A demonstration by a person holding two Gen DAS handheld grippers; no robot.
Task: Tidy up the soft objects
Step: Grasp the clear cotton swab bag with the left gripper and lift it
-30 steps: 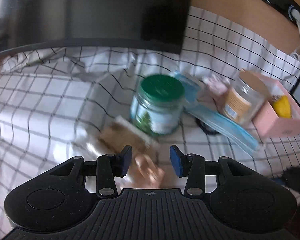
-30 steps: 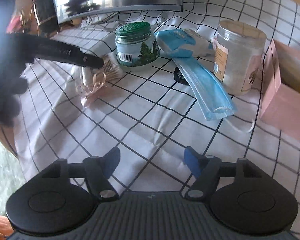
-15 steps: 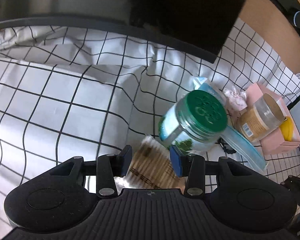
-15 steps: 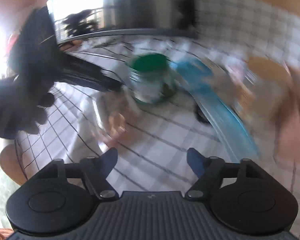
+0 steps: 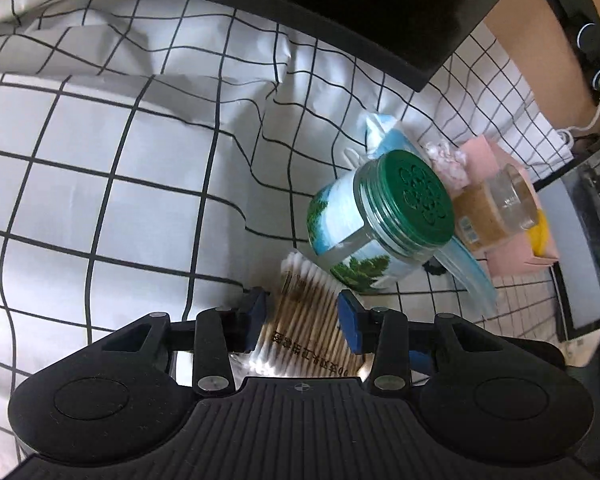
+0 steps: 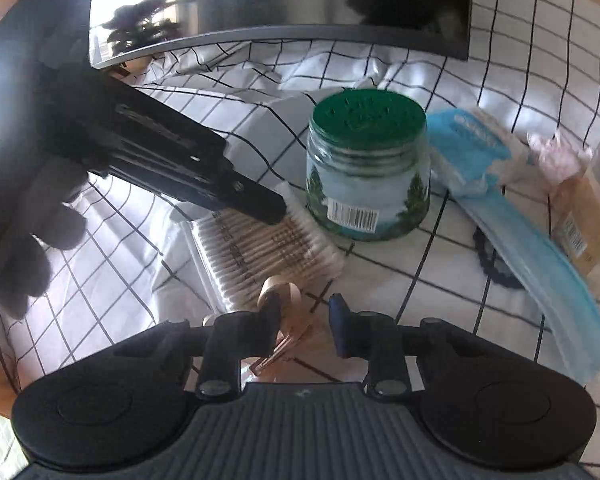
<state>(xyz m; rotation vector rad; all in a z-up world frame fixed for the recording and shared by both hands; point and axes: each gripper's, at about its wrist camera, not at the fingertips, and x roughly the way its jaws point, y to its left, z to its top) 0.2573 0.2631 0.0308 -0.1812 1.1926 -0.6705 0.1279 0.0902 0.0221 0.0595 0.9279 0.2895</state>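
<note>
The cotton swab pack [image 5: 304, 320] lies on the checked cloth [image 5: 100, 168] beside the green-lidded jar [image 5: 376, 224], straddled by the open left gripper [image 5: 302, 316], its near end hidden; the right gripper [image 6: 302, 320], parted, holds nothing.

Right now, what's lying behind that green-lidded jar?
Behind the green-lidded jar a blue face mask trails off toward the right, with a blue-and-white packet beside it. Whatever lies directly behind the jar's body is hidden.
</note>
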